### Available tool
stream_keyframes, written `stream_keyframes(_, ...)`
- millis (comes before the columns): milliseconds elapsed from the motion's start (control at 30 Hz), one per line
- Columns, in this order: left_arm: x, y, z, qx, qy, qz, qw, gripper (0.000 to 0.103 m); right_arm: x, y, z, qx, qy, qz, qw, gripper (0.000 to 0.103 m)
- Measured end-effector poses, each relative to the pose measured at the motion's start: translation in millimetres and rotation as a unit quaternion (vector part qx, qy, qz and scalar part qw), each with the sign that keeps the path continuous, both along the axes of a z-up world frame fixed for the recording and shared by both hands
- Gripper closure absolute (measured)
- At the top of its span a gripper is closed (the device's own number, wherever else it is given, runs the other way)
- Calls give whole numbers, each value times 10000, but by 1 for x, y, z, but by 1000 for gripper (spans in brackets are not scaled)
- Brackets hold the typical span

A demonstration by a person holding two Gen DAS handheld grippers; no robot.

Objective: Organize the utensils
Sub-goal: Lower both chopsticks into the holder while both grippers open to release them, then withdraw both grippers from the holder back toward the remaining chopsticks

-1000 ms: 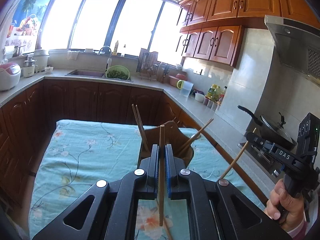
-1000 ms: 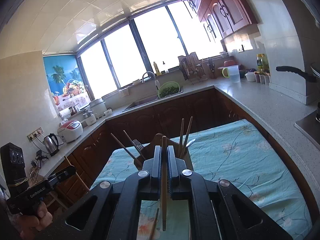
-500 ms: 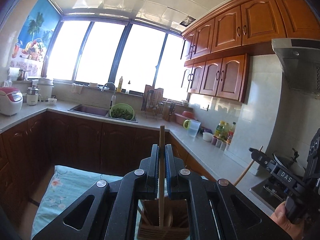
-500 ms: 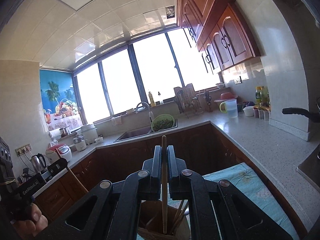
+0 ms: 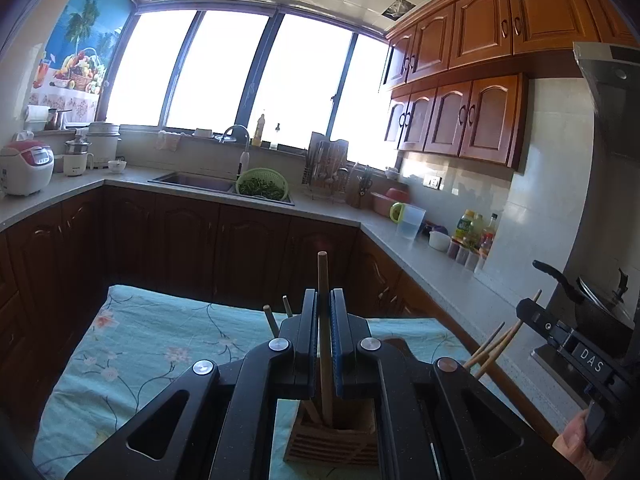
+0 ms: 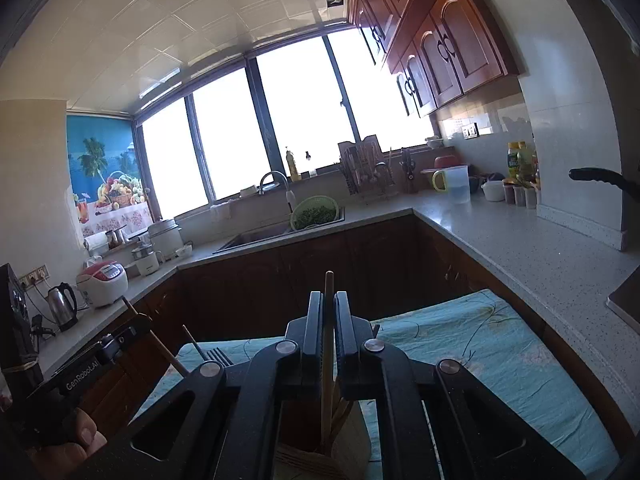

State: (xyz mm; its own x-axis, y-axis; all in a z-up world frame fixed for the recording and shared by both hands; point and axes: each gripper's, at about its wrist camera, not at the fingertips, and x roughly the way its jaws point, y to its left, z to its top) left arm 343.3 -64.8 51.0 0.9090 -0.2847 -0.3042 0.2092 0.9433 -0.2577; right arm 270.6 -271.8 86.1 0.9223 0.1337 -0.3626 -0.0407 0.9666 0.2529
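1. Left wrist view: your left gripper (image 5: 324,312) is clamped on a wooden chopstick (image 5: 323,280), held upright between the two fingers. Its top end rises above the fingertips, and its lower end reaches down into the wooden utensil holder (image 5: 332,446) directly below.
2. The holder stands on the floral teal tablecloth (image 5: 152,344). Other chopstick ends (image 5: 269,318) poke up at the left of your fingers.
3. At the right edge, your right gripper (image 5: 536,312) shows side-on, also carrying a stick.
4. Right wrist view: your right gripper (image 6: 328,312) is closed on a second chopstick (image 6: 329,292), upright, with its lower end inside the same holder (image 6: 316,464) among other sticks.
5. A fork (image 6: 218,356) shows just left of your fingers, and your left hand (image 6: 72,436) grips its tool at the lower left.
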Motion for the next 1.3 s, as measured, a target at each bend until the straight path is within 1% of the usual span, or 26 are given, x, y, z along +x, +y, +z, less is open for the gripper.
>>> stream_keyframes(100,2,2,-5,18,148,-58,9999,99,1,-1,-11,41,196,33,9998,98)
stream_keyframes(200,8,5,-4,68,272,-108,9995,99,4,-2,-22,90,411,88,9991,98)
stream_keyframes(300,12,10,3,108,294,-92,9995,99,2,-2,-24,56,428,59,9990,98)
stream_keyframes(367,15,14,8,68,348,-100,9993,99,3,-3,-22,68,479,67,9988,98)
stream_keyframes(600,15,19,11,74,372,-80,9992,98,5,-3,-20,80,526,65,9986,97)
stream_keyframes(633,14,20,8,72,376,-80,9992,98,6,-3,-20,82,534,60,9985,94)
stream_keyframes(733,14,21,9,28,450,-149,9989,98,4,-2,-21,132,544,33,9984,93)
stream_keyframes(800,11,23,8,-25,467,-153,9988,95,2,-3,-18,157,531,43,9985,89)
stream_keyframes(833,8,25,9,-40,453,-137,9989,92,-1,-4,-16,170,492,43,9986,77)
stream_keyframes(867,6,28,12,-62,442,-109,9989,84,-4,-5,-13,193,437,41,9989,63)
stream_keyframes(900,1,30,13,-109,397,-67,9991,75,-8,-6,-10,217,364,34,9991,57)
stream_keyframes(933,-4,32,14,-144,336,-47,9993,71,-13,-8,-6,243,281,16,9993,48)
stream_keyframes(967,-9,34,16,-147,287,-28,9995,67,-18,-9,-2,269,203,-4,9994,44)
stream_keyframes(1000,-14,36,17,-126,255,-1,9996,64,-23,-10,1,287,136,-39,9995,42)
stream_keyframes(1033,-20,38,18,-112,230,27,9997,61,-28,-12,5,307,75,-51,9995,34)
stream_keyframes(1067,-27,40,17,-125,202,53,9997,54,-33,-14,7,320,27,-66,9995,23)
stream_keyframes(1100,-35,42,15,-144,179,93,9997,44,-38,-15,9,335,-24,-74,9994,16)
stream_keyframes(1133,-43,45,14,-148,172,165,9996,38,-44,-17,10,350,-88,-77,9993,6)
stream_keyframes(1167,-52,45,10,-143,175,252,9994,25,-50,-18,10,352,-140,-95,9992,0)
stream_keyframes(1200,-61,47,8,-147,182,319,9992,19,-57,-19,10,340,-176,-118,9992,0)
stream_keyframes(1300,-85,48,-2,-146,287,341,9989,13,-72,-20,7,332,-127,-105,9993,0)
